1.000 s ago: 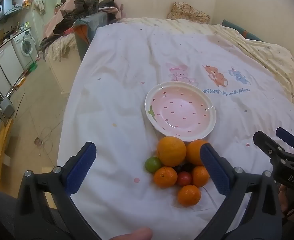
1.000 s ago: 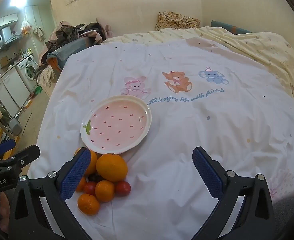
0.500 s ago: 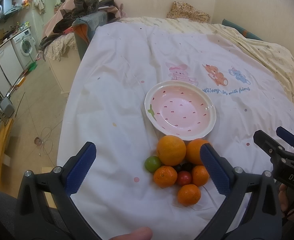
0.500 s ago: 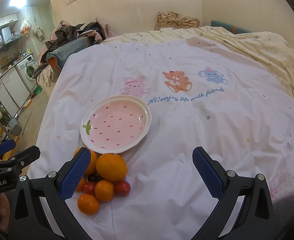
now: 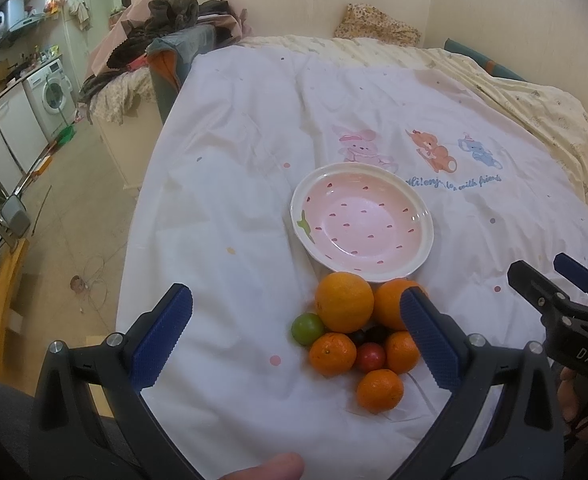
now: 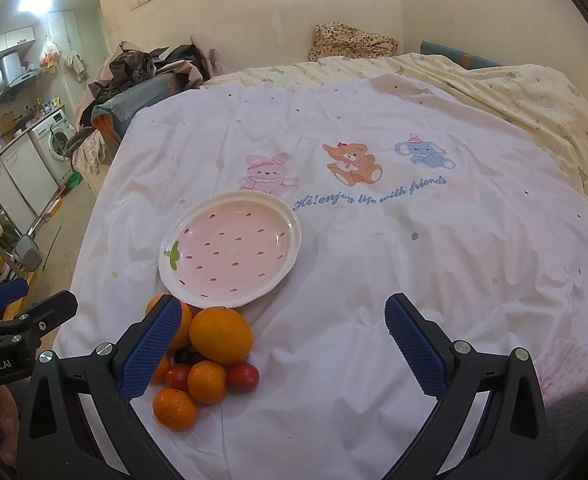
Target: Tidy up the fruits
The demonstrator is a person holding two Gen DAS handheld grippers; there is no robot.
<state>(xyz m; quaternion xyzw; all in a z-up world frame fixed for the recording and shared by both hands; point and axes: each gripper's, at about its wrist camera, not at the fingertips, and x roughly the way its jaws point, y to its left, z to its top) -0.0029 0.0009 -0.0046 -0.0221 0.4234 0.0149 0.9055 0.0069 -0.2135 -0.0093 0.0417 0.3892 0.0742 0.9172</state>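
Left gripper (image 5: 297,332): held above the fruit pile (image 5: 353,332), spread wide, empty.
Right gripper (image 6: 282,344): level, spread wide, empty.
Hidden: its finger (image 6: 150,348) covers one orange (image 6: 180,326).

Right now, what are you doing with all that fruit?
A person holds two blue-padded grippers, the left gripper and right gripper, both open and empty, above a bed. The pile of oranges, tomatoes and one green fruit sits beside the empty pink strawberry-pattern plate. Nothing has been picked up yet.
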